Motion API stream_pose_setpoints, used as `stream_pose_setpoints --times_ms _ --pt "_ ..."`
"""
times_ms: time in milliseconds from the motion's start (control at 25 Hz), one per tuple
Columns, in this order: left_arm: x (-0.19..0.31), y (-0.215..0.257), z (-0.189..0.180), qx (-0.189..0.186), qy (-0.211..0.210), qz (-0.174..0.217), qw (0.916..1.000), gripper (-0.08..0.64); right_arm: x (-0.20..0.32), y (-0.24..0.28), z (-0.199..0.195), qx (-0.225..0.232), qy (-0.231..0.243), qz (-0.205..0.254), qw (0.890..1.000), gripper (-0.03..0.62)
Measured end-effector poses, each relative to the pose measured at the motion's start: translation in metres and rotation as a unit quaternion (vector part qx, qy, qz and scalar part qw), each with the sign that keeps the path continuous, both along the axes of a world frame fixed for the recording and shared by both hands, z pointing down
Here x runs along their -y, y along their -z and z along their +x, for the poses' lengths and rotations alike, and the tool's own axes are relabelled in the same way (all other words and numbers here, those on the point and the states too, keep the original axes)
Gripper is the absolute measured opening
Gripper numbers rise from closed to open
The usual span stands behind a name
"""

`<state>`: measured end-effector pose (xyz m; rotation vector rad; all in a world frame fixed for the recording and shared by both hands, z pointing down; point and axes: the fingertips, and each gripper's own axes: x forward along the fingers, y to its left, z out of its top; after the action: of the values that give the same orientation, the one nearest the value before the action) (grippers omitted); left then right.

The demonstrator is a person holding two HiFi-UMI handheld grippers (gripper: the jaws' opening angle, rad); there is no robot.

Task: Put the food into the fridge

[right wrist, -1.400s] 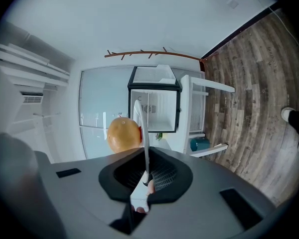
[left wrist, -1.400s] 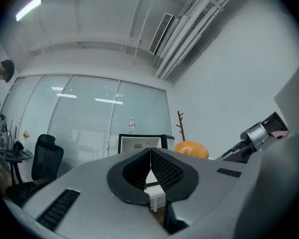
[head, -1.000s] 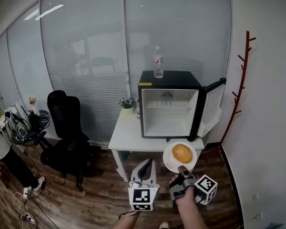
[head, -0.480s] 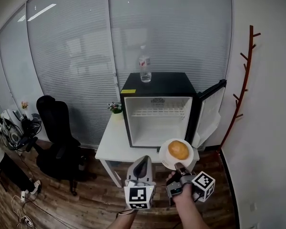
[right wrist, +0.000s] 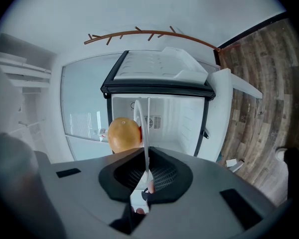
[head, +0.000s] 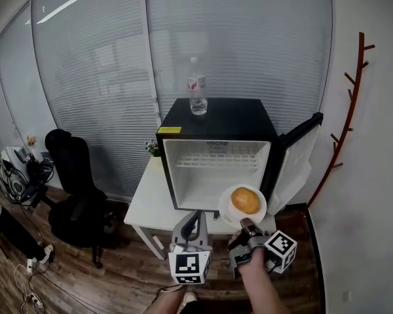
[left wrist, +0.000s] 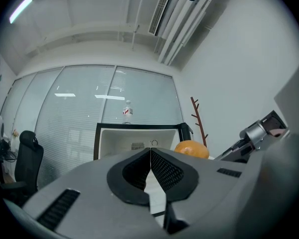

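Food (head: 247, 200) on plate (head: 226, 211) clamped by right hand-held gripper (head: 245, 226); left hand-held gripper (head: 194, 216) closed.

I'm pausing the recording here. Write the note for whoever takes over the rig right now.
Left gripper: jaws together, empty, held low in front of the table.
Right gripper: shut on the rim of the white plate carrying the round orange food, in the air before the fridge.
Fridge: on the table, door open to the right, inside looks empty; a bottle stands on top.
Done: door open, plate lifted and up at the fridge.
Left: set the plate inside, release, likely shut the door.
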<state>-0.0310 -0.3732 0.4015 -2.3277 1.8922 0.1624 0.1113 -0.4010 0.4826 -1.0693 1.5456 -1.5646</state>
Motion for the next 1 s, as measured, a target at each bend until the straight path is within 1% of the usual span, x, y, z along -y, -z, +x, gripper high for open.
stream_pose_setpoints --times_ms 200,320,560,760,1000 --pt "0.048 -0.008 -0.008 -0.006 -0.012 -0.004 0.9999 0.029 0.045 -0.003 -0.007 -0.004 -0.01 0.0 1.0 0.038" --pt "0.08 -0.006 -0.014 -0.003 -0.02 0.002 0.9998 0.029 0.076 -0.002 -0.013 -0.007 -0.019 -0.003 1.0 0.038" --pt "0.14 -0.001 -0.031 -0.007 -0.036 0.0 0.9993 0.029 0.136 0.001 -0.033 -0.014 -0.032 -0.011 0.999 0.038" --pt "0.177 -0.004 -0.045 -0.013 -0.043 -0.003 0.999 0.029 0.17 -0.006 -0.045 -0.02 -0.04 -0.021 0.999 0.038" --pt "0.208 -0.008 -0.052 -0.018 -0.062 -0.005 0.9979 0.029 0.199 -0.007 -0.052 -0.016 -0.061 -0.026 0.998 0.038"
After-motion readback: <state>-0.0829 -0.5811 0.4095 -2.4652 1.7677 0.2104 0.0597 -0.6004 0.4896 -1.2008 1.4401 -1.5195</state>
